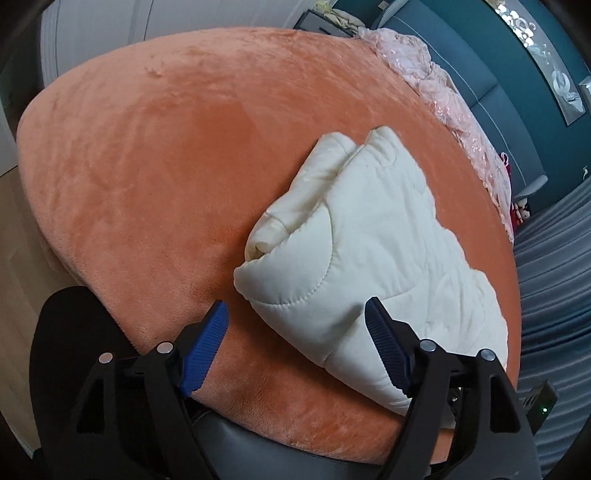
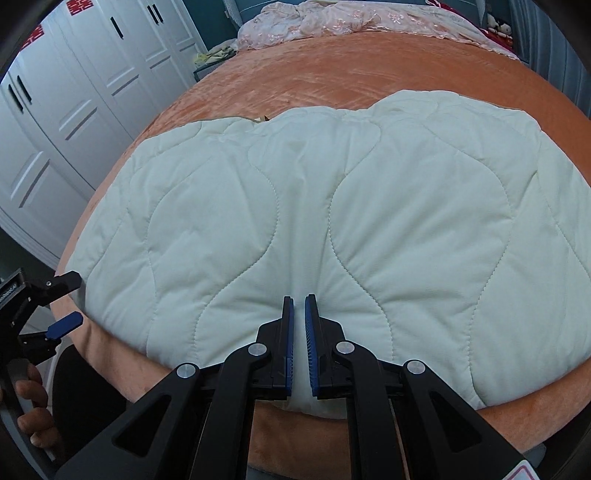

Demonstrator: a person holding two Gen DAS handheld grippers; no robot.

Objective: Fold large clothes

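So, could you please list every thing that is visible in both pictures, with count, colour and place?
quilt: one, cream white, folded, lying on the near part of the bed
blanket: one, orange, covering the bed
lace cloth: one, pale pink, heaped at the far end of the bed
wardrobe: one, white, beside the bed
left claw: one, black with blue pads, open, over the quilt's corner
right claw: one, black with blue pads, nearly shut, empty, at the quilt's near edge
hand: one, holding the left claw's handle

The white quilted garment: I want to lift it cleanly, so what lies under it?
The white quilted garment lies on the orange plush bed cover, which shows all around it. Whatever sits directly beneath the folded layers is covered.
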